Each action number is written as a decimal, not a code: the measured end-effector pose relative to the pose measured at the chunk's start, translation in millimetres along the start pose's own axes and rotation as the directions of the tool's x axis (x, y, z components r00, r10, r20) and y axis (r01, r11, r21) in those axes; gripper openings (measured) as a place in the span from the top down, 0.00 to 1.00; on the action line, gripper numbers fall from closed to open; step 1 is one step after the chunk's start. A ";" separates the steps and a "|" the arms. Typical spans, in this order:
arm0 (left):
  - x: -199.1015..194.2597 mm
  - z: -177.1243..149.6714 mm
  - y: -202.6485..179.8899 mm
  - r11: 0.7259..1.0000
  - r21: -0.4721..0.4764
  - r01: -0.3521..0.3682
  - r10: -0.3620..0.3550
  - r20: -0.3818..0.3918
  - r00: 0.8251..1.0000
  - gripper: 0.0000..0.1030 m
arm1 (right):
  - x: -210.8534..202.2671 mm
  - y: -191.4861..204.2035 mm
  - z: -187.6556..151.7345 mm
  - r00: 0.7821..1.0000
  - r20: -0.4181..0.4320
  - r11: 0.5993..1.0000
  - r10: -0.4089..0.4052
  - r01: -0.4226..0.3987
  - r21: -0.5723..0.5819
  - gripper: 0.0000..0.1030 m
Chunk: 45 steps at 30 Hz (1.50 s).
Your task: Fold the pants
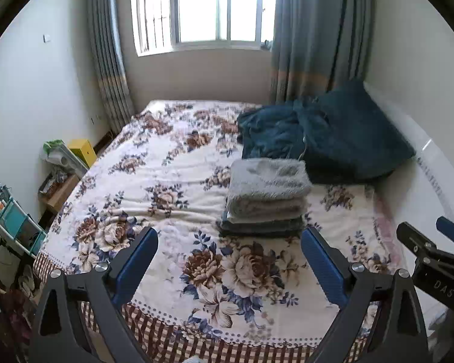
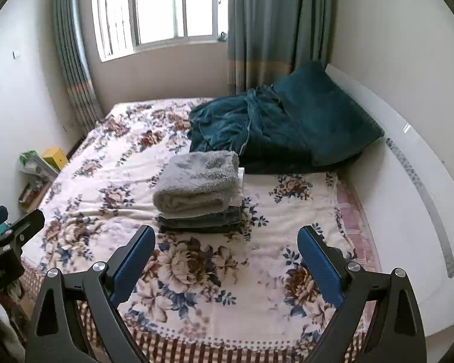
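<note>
A stack of folded fluffy grey pants lies on the floral bedspread; it also shows in the right wrist view, with darker folded garments at the bottom. My left gripper is open and empty, held above the near end of the bed, short of the stack. My right gripper is open and empty, also short of the stack and a little to its right. The right gripper shows at the right edge of the left wrist view; the left one shows at the left edge of the right wrist view.
A dark teal blanket and pillow lie behind the stack against the white headboard. A window with grey-blue curtains is beyond the bed. A small shelf with a yellow box and a teal rack stand left of the bed.
</note>
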<state>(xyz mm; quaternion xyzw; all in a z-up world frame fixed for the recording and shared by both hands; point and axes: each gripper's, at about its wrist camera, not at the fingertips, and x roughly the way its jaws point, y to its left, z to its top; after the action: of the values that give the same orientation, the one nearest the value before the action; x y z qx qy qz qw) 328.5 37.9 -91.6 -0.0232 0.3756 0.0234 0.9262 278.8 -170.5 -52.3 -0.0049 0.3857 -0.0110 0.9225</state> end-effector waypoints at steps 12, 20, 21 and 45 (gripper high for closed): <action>-112.6 -18.8 9.6 1.000 0.010 0.002 -0.003 0.099 0.995 0.06 | -152.4 -0.3 -28.5 0.995 0.094 0.999 0.035 -0.035 -0.002 0.06; -128.9 -31.5 10.9 1.000 0.016 0.006 -0.008 0.094 0.996 0.06 | -185.4 2.8 -38.6 0.994 0.088 0.998 0.059 -0.059 -0.002 0.06; -128.5 -32.3 10.3 1.000 0.015 0.009 -0.011 0.092 0.996 0.06 | -184.7 2.5 -38.8 0.994 0.089 0.998 0.055 -0.055 0.000 0.06; -20.0 -9.4 -5.6 0.996 0.073 -0.053 0.053 0.002 0.999 0.00 | -56.1 15.0 8.8 0.995 0.024 0.995 -0.098 0.097 0.024 0.02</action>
<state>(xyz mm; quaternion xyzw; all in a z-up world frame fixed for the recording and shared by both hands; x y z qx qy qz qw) 308.0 31.2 -84.2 0.0207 0.3766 0.0340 0.9255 245.9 -154.1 -6.5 -0.0133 0.3731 -0.0604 0.9257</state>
